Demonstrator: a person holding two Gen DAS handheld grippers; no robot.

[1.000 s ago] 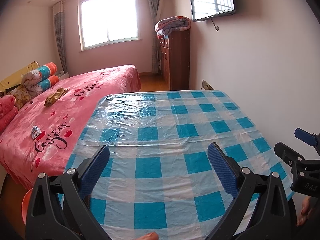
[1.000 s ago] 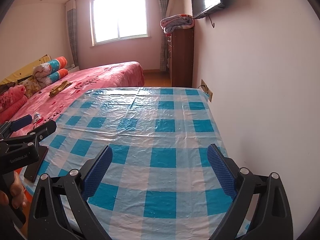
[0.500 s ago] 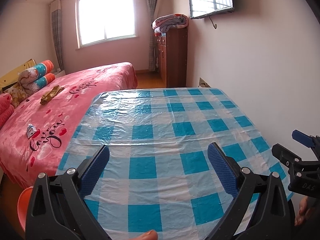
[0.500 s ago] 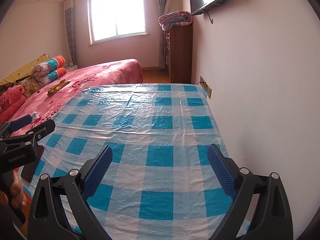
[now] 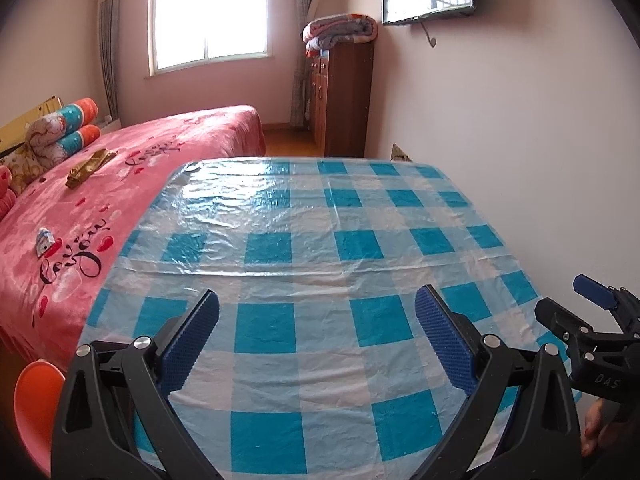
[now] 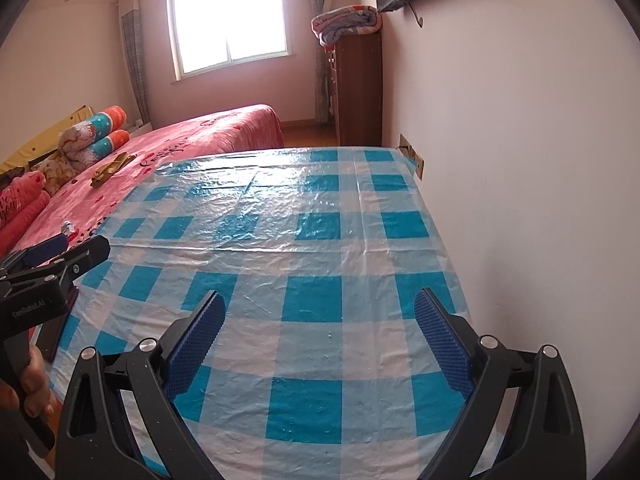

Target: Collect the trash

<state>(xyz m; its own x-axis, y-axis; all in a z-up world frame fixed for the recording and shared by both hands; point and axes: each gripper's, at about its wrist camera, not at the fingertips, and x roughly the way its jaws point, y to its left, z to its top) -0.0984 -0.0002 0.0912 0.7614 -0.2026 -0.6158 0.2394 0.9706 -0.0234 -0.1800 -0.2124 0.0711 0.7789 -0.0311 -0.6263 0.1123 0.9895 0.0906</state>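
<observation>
Compared with a second ago, both cameras sit a little higher and further back: more of the checked tablecloth [image 5: 320,248] fills the middle of each view, and its far edge has slid up the frame. Nothing on the cloth itself has changed. I read that as a scanning move, not a reach.

My left gripper [image 5: 316,340] has its jaws wide apart with nothing between them, low in the frame over the near end of the cloth. My right gripper [image 6: 318,340] is the same, spread and empty; it also shows at the lower right of the left view.

The table top carries no trash that I can find. The only candidates lie on the pink bed [image 5: 120,184] at the left of the left view: a small crumpled white and blue wrapper [image 5: 45,241] at mid left, and a gold-brown wrapper [image 5: 90,168] further up, toward the rolled pillows. An orange bin rim [image 5: 36,396] peeks in at the lower left corner.

So the collecting has not started, and I judge the next swing must go left toward the bed.
</observation>
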